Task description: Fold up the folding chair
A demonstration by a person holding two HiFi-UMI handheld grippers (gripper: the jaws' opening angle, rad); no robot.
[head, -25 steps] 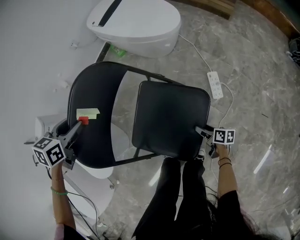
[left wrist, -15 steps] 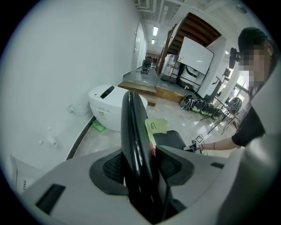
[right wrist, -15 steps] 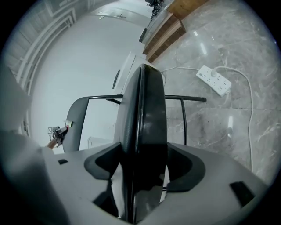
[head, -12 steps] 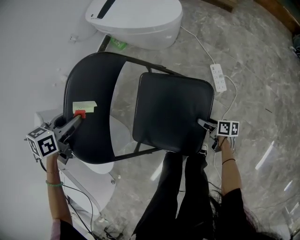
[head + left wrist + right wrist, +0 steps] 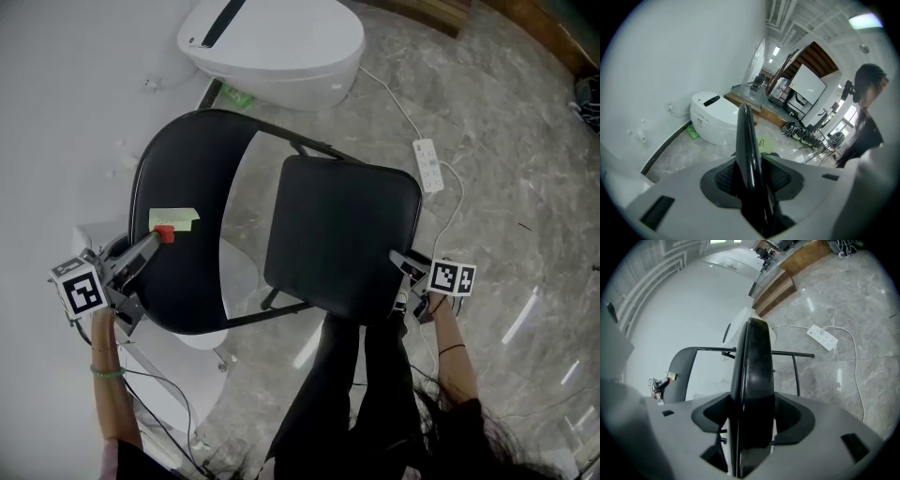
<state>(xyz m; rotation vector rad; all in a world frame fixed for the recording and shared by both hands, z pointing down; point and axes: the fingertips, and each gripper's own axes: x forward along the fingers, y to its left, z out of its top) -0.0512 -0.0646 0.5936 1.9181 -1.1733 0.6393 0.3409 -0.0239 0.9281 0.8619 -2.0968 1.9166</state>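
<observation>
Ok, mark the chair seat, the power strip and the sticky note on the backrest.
chair seat (image 5: 342, 234), head view, middle of the black cushion.
power strip (image 5: 429, 167), head view, middle of its white body.
sticky note (image 5: 183, 217), head view, its yellow centre.

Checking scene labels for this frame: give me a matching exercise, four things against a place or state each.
1 black curved chair backrest
2 black padded chair seat
3 white power strip
4 white rounded appliance

a on the marble floor, cable attached
b bears a yellow sticky note
c against the white wall
d clamped by the right gripper

Pairs: 1-b, 2-d, 3-a, 4-c
</observation>
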